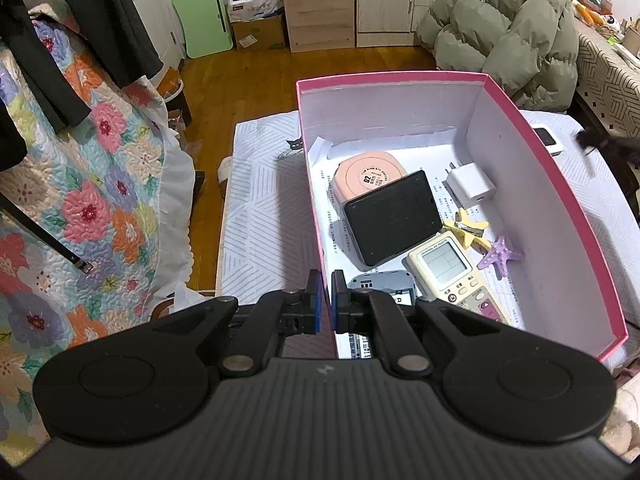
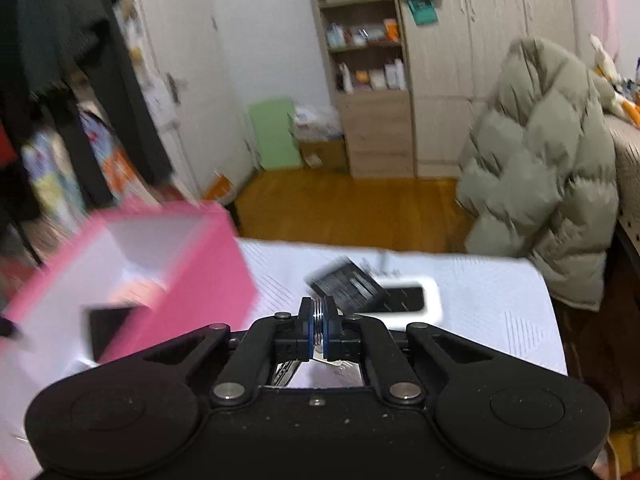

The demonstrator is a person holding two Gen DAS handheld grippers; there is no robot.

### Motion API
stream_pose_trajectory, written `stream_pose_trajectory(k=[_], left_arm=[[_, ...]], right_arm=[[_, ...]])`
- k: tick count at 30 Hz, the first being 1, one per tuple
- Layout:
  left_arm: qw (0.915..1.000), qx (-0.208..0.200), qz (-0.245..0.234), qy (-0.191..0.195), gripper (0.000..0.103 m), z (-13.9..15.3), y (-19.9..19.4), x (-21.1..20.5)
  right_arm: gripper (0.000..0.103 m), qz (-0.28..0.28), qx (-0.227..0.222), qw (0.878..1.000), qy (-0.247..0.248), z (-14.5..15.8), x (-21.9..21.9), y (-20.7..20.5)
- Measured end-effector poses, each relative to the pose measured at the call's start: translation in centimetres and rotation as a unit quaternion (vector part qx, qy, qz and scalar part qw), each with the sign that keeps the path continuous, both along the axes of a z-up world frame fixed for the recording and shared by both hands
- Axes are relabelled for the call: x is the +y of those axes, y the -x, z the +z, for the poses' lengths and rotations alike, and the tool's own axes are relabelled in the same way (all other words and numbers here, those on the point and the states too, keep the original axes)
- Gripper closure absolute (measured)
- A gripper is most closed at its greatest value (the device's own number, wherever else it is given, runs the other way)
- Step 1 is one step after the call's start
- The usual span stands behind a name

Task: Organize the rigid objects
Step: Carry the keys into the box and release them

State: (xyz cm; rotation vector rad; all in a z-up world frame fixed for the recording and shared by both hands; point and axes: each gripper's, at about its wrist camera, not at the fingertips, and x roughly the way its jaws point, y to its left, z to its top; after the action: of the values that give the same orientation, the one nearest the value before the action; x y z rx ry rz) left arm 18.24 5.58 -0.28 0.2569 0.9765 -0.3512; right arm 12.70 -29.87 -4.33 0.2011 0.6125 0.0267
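Matt pink cardboard box (image 1: 560, 184); glossy plastic remote (image 1: 460, 276); quilted cloth bedspread (image 1: 92, 200); polished wooden floor (image 2: 352, 208).

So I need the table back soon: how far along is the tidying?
Mostly done. The pink box already holds a remote, black case, pink disc, charger and two starfish. The left gripper pinches the box wall; the right gripper holds a small metal piece. A white device and black item remain on the table.

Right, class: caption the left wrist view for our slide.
Left gripper clamps the pink box wall; inside lie a remote, charger and starfish clips.
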Motion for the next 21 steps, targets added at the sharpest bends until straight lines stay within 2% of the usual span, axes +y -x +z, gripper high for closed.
stream_pose_trajectory(k=[6,10,14,18,21], left_arm=[[1.0,-0.002,0.002,0.004,0.1,-0.1,0.1,0.1],[1.0,-0.003,0.003,0.004,0.1,-0.1,0.1,0.1],[1.0,-0.003,0.003,0.006,0.1,-0.1,0.1,0.2],[1.0,-0.003,0.003,0.008,0.1,0.0,0.1,0.2],[1.0,-0.003,0.002,0.006,0.1,0.0,0.1,0.2]], right_arm=[[0.098,0.071,-0.055,0.996,-0.01,6.3,3.6,3.0],[0.098,0.147,-0.054,0.987,-0.032,8.0,6.9,3.8],[0.098,0.188,-0.007,0.982,-0.03,6.7,9.9,3.1],[0.096,0.193,0.066,0.979,-0.009,3.5,12.0,1.8],[0.091,0.187,0.097,0.977,-0.014,2.1,12.2,1.7]])
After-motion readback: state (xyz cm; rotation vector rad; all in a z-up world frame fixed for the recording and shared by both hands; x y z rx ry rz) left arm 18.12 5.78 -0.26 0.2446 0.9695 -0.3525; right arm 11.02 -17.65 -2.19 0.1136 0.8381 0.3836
